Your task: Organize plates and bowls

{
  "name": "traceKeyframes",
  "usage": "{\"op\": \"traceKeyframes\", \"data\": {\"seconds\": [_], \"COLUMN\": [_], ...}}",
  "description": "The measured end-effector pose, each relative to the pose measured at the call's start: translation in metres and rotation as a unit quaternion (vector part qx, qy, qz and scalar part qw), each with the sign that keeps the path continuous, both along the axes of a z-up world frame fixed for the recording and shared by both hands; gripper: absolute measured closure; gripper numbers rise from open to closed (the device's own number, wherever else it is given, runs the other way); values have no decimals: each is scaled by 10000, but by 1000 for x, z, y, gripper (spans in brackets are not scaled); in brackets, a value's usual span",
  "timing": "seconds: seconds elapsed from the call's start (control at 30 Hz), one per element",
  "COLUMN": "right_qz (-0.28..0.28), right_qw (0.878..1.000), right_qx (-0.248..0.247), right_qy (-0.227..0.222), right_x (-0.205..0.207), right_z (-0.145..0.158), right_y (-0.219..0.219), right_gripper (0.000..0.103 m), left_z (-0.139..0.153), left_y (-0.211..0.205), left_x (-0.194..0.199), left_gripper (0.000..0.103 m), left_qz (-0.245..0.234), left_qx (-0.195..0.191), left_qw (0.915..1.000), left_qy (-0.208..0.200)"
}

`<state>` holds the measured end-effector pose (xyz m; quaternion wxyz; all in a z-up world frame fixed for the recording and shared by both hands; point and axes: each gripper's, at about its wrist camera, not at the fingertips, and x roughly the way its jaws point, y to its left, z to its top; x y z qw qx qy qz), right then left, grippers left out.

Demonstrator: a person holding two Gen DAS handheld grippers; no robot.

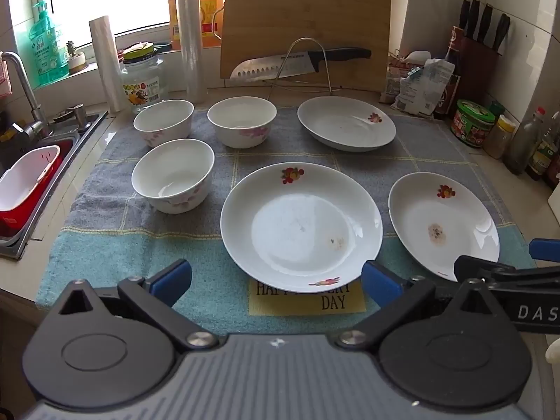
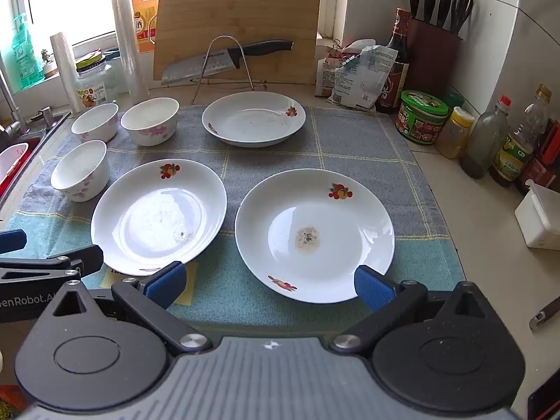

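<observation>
Three white shallow plates with red flower prints and three white bowls with pink floral prints sat apart on a grey-and-teal checked towel [image 2: 367,147] spread over the worktop [image 2: 483,273].

Left gripper [image 1: 276,280]: jaws wide apart, holding nothing, blue pads hovering either side of the near rim of the middle plate [image 1: 301,225].

Right gripper [image 2: 269,281]: jaws equally wide, empty, framing the near rim of the right plate [image 2: 315,234]. Contact with either rim could not be told.

Third plate [image 2: 253,119] lay at the back. The bowls clustered at the left: two behind [image 1: 163,122] [image 1: 241,120], one in front [image 1: 173,175], just beside the middle plate.

Bare towel showed between the plates.

Sink [image 1: 21,189] bounded the left edge; bottles and jars [image 2: 504,140] crowded the right.

Both near plates carried a brownish stain at centre.
</observation>
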<state>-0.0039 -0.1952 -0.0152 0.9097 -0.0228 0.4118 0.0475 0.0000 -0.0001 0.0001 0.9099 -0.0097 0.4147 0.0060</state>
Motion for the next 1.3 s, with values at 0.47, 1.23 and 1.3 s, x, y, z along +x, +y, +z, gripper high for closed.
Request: {"op": "traceKeyframes", "data": {"seconds": [0.47,1.23,1.3], "right_qz": [0,-16,-15], "right_qw": [10000,9999,9999], "right_qx": [-43,-84,-85], "right_qy": [-36,-73,-74], "right_x": [-1,-1,-1], "right_z": [2,4,4], "right_y": [3,6,6], "right_gripper": [0,0,0], "left_z": [2,3,3], "left_y": [2,7,7], "left_x": [-1,0,0], "left_gripper": [1,1,1], "left_qz": [22,21,19], "left_qx": [27,14,14], "left_qw": [10000,10000,10000], "left_qy": [-47,-24,-21]}}
